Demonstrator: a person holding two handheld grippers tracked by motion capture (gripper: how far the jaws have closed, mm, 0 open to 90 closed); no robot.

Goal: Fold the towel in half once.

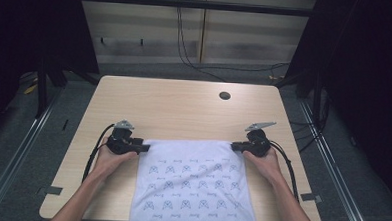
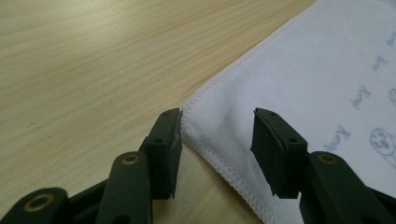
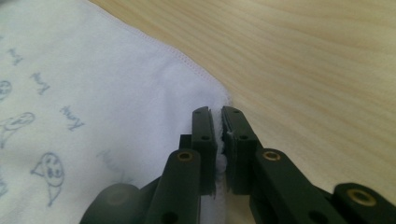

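A white cloth printed with small grey figures lies flat on the wooden table, its near end hanging over the front edge. My left gripper sits at the cloth's far left corner; in the left gripper view the cloth corner lies between the jaws of my left gripper, which stand apart without pressing it. At the far right corner is my right gripper. In the right gripper view my right gripper is shut on the cloth corner, a fold of white fabric pinched between the pads.
The light wooden table stretches bare beyond the cloth, with a round cable hole at the far right. Black cables trail from both grippers. Dark curtains and frame posts flank the table, and cables run across the floor behind.
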